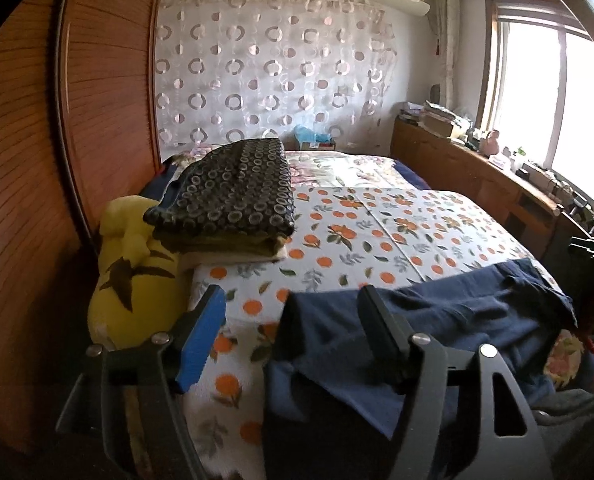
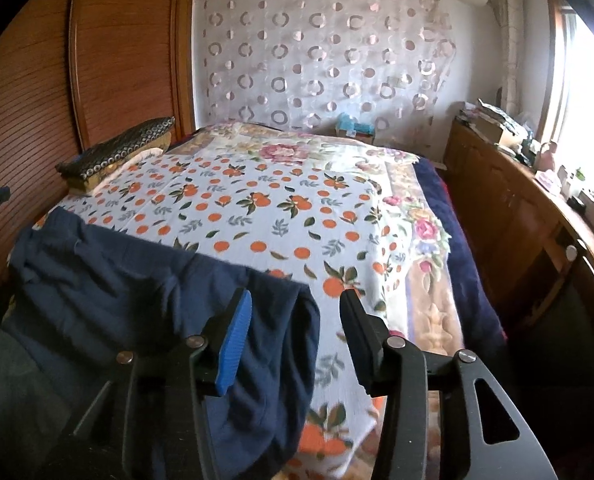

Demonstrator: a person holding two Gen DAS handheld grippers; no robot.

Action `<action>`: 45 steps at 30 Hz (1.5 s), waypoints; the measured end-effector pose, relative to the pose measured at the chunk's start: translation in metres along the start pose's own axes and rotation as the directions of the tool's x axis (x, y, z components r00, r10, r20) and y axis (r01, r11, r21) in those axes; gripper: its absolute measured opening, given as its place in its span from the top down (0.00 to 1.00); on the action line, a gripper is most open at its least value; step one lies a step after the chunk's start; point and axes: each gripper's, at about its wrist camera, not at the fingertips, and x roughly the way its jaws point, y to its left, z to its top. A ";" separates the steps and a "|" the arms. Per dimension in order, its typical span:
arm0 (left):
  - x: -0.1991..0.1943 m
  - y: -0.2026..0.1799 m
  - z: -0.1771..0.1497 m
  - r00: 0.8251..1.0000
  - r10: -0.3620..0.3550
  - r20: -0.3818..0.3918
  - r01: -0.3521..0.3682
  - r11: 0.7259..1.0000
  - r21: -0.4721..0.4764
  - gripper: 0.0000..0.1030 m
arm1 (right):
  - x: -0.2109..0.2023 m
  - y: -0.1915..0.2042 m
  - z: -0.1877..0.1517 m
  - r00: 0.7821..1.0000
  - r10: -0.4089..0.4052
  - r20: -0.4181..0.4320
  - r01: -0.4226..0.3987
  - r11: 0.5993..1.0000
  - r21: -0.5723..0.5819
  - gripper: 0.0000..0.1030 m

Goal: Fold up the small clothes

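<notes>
lying between open left hand-held gripper [image 1: 293, 320] jaws: navy garment [image 1: 437, 316]

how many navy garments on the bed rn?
1: the navy garment lies across the near edge of the orange-print sheet, between both open grippers. More could be hidden below frame.

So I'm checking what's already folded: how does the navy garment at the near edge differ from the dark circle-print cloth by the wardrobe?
The navy garment lies spread and rumpled in one loose layer, draping over the bed's near edge; the circle-print cloth is folded into a neat rectangle. The navy garment is plain; the circle-print cloth is covered in pale rings. The navy garment lies on the orange-print sheet; the circle-print cloth tops a stack of other folded pieces. Both are dark fabrics on the bed.
</notes>
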 end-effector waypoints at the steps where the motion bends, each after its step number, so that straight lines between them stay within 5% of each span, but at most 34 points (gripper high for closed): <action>1: 0.006 0.000 0.002 1.000 0.002 -0.004 -0.002 1.000 0.002 0.32 | 0.007 0.000 0.003 1.000 0.000 0.000 0.000 1.000 0.004 0.53; 13: 0.086 0.000 0.008 0.990 -0.006 -0.143 0.011 0.999 0.035 0.32 | 0.099 -0.006 0.009 0.990 0.073 -0.124 -0.069 0.997 0.037 0.53; 22: 0.111 -0.001 -0.004 0.969 -0.022 -0.244 0.031 0.999 0.036 0.32 | 0.124 -0.017 0.019 0.981 0.080 -0.179 -0.069 0.996 0.064 0.54; 23: 0.111 -0.001 -0.004 0.969 -0.019 -0.246 0.029 0.999 0.037 0.32 | 0.125 -0.018 0.017 0.980 0.086 -0.178 -0.075 0.995 0.064 0.55; 26: 0.111 0.000 -0.005 0.969 -0.015 -0.248 0.025 0.999 0.038 0.32 | 0.124 -0.017 0.019 0.980 0.109 -0.166 -0.101 0.993 0.058 0.81; 30: 0.114 0.002 -0.007 0.967 -0.003 -0.255 0.014 0.999 0.042 0.32 | 0.107 -0.025 0.020 0.991 0.113 -0.078 -0.106 0.991 0.086 0.87; 37: 0.117 0.003 -0.016 0.953 -0.059 -0.297 0.075 0.996 0.043 0.71 | 0.104 -0.026 0.018 0.995 0.077 -0.067 -0.071 0.993 0.099 0.88; 42: 0.117 -0.001 -0.016 0.950 -0.083 -0.301 0.101 0.994 0.045 0.72 | 0.104 -0.024 0.018 0.994 0.078 -0.081 -0.070 0.993 0.098 0.88; 45: 0.115 -0.004 -0.016 0.946 -0.123 -0.301 0.138 0.990 0.029 0.95 | 0.108 -0.024 0.023 0.993 0.070 -0.091 -0.063 0.994 0.084 0.87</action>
